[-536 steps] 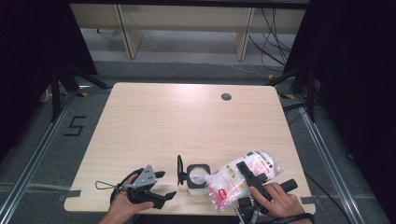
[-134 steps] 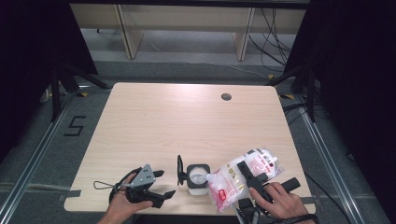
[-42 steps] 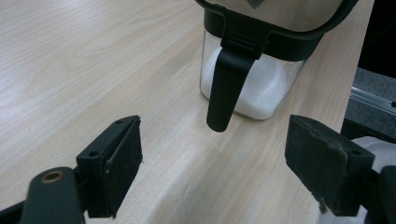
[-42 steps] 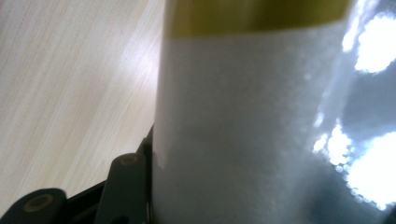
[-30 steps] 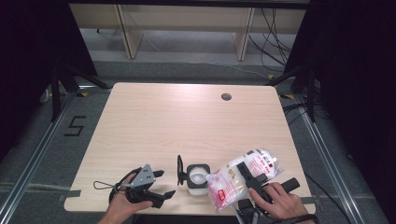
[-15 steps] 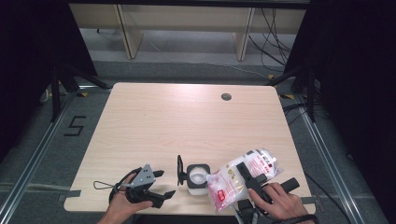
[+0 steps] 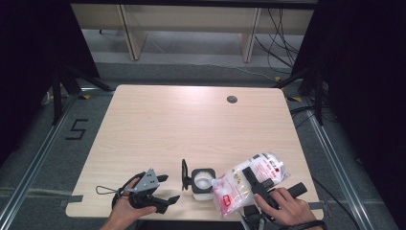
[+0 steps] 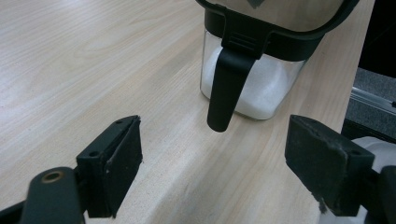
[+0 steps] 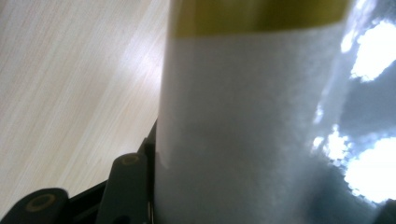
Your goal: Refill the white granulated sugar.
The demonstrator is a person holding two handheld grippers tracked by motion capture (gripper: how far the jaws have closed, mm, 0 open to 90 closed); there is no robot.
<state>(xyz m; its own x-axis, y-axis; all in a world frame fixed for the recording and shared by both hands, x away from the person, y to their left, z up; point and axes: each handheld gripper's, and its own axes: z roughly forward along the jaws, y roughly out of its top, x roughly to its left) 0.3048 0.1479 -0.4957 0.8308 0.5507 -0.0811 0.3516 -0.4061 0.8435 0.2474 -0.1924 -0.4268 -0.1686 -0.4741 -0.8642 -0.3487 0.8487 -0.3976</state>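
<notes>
Nothing has shifted over the last second: right claw (image 7: 256, 178) stays clenched on the white bag (image 7: 249, 179), tipped toward the open glass jar (image 7: 202, 182) at the table's (image 7: 191, 120) near edge. Left claw (image 7: 165, 188) stays released, jaws wide, resting left of the jar. No change, so probably mid-pour with the bag held steady.

Two black fingers (image 8: 112, 170) stand wide apart with nothing between them. Ahead, a clear jar (image 8: 252, 86) of white powder sits on the wooden tabletop (image 8: 93, 70). Its black lid (image 8: 275, 18) has a hanging clip (image 8: 226, 88).
</notes>
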